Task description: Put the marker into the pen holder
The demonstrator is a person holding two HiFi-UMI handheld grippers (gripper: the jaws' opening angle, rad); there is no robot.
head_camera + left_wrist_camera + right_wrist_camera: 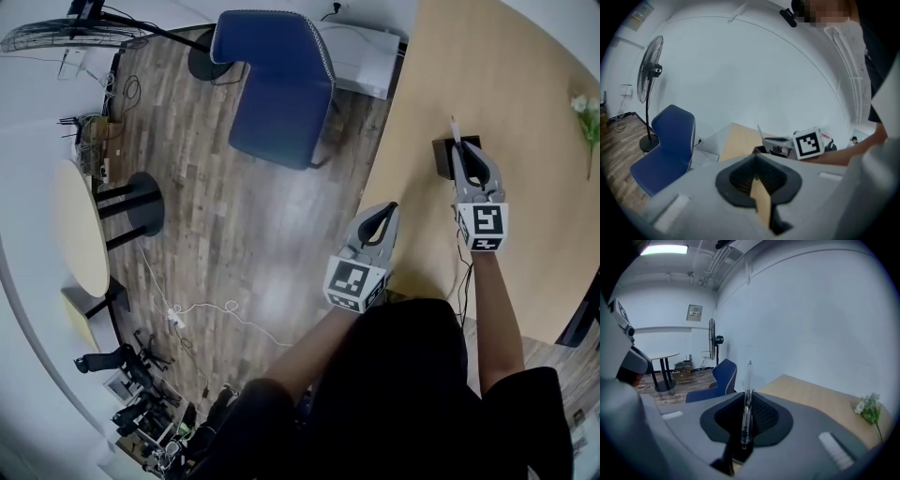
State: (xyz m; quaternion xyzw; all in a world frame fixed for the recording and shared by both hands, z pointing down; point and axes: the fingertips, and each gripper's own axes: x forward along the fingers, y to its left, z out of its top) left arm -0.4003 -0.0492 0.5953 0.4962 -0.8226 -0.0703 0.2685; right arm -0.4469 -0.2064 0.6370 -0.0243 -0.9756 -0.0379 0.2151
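In the head view, the right gripper (pixel 467 159) is reaching out over the wooden table (pixel 506 75), and its jaws are clamping a slim, clear-bodied marker (pixel 455 131). The marker's upper end is sticking out past the fingertips. The marker is sitting right over the dark pen holder (pixel 441 155), which is standing close to the table's left edge. The jaws are hiding the marker's lower end, so I cannot tell whether it is inside the holder. The left gripper (pixel 382 211) is hovering at that same left edge, nearer the person, with its jaws drawn together. A sprig of white flowers (pixel 588 112) is lying at the table's right edge, and a blue chair (pixel 277 84) is standing on the floor beyond the left edge.

In the left gripper view, the jaws are nearly meeting. Only a thin sliver of tabletop is showing between them, and they are holding nothing. Beyond them the right gripper is holding the marker tilted above the pen holder.

In the right gripper view, the pads are pressing on the marker's lower barrel. It is standing upright between them, with its tip rising above the jaws. The table's far edge and the flowers are lying to the right.
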